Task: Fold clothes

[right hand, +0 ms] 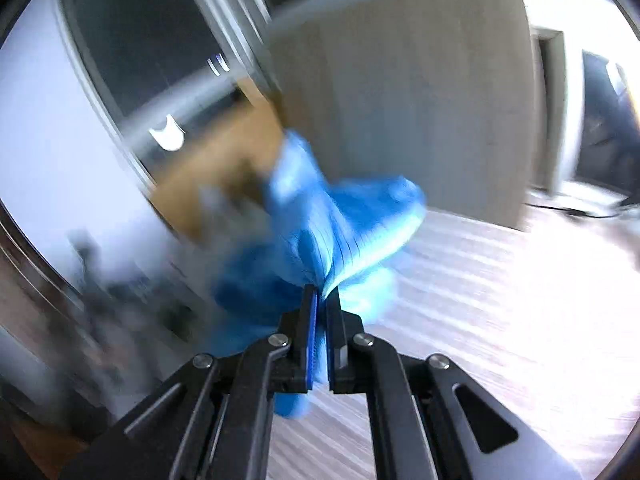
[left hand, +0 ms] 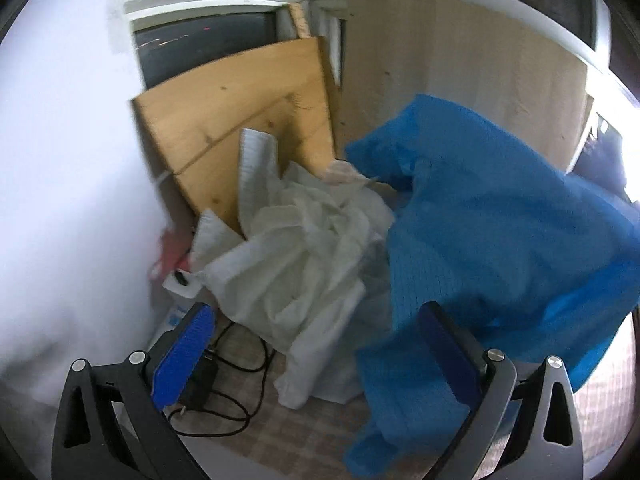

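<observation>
A blue garment [left hand: 492, 220] hangs in the air at the right of the left wrist view, above the floor. A heap of white clothes [left hand: 304, 256] lies on the floor beside it. My left gripper [left hand: 316, 320] is open and empty, its fingers spread before the white heap and the blue cloth's lower edge. In the right wrist view, which is blurred, my right gripper [right hand: 321, 300] is shut on a bunched part of the blue garment [right hand: 320, 224], which rises from between the fingertips.
A wooden board [left hand: 248, 120] leans against the wall behind the heap. A black cable and adapter [left hand: 224, 384] lie on the floor near my left finger. A white wall [left hand: 68, 160] is at the left. Pale wood floor [right hand: 500, 300] spreads to the right.
</observation>
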`<state>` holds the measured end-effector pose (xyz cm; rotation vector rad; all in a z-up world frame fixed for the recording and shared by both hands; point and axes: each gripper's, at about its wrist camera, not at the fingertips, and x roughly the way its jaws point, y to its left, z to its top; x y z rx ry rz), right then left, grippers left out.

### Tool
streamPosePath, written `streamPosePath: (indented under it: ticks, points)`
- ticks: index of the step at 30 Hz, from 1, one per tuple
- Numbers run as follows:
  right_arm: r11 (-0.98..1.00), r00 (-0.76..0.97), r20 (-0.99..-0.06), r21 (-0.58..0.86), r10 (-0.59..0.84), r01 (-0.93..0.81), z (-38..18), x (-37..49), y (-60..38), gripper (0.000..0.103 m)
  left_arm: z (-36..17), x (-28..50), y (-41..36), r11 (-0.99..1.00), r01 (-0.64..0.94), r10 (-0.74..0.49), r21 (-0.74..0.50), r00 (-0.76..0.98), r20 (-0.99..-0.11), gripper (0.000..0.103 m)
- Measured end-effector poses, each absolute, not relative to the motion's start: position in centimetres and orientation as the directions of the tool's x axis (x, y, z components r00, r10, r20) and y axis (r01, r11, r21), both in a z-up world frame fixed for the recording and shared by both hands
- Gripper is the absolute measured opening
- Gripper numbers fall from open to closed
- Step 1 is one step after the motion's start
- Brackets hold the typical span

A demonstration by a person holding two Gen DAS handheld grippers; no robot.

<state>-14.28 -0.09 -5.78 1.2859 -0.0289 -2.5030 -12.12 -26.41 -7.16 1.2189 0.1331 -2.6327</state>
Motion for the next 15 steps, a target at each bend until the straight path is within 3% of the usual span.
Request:
streamPosePath:
  ticks: [2, 3, 5, 6, 7, 10, 15]
  points:
    - [-0.972, -0.474, -0.861, 0.086, -0.183, 0.22, -8.5, -14.2, 0.3, 0.011, -7.8, -12.7, -25.5, -0.976, 0.216, -0.148, 0.013, -0.621, -0.77, 0.102]
    - [-0.98, -0.45, -0.88, 0.075, -0.153, 0.186, -9.6, -14.4, 0.8, 0.018, -8.3, -13.3, -25.0, -0.981, 0.193, -0.127, 0.008, -0.615, -0.779, 0.102]
    - [-0.989, -0.482, -0.864, 0.108, -0.143, 0.098, -10.6, -15.4, 2.6, 0.041, -9.3, -14.5, -23.9, -0.989, 0.148, -0.093, 0.004, -0.597, -0.797, 0.102]
    - [-0.989, -0.509, -0.848, 0.13, -0.147, 0.069, -10.7, -15.9, 3.4, 0.06, -9.9, -15.2, -23.3, -0.992, 0.126, -0.077, 0.003, -0.587, -0.806, 0.102]
    - [-0.987, -0.526, -0.836, 0.153, -0.156, 0.049, -11.0, -16.8, 4.0, 0.072, -10.5, -15.9, -22.8, -0.995, 0.105, -0.062, 0.002, -0.577, -0.814, 0.102]
    - [-0.976, -0.543, -0.817, 0.214, -0.195, 0.029, -12.4, -20.6, 5.1, 0.074, -12.2, -18.0, -20.9, -0.999, 0.047, -0.004, -0.025, -0.539, -0.842, 0.102]
    - [-0.985, -0.479, -0.867, 0.169, -0.137, -0.024, -17.9, -28.1, 5.6, 0.074, -12.0, -19.1, -18.1, -0.998, -0.019, 0.065, -0.065, -0.523, -0.85, 0.102]
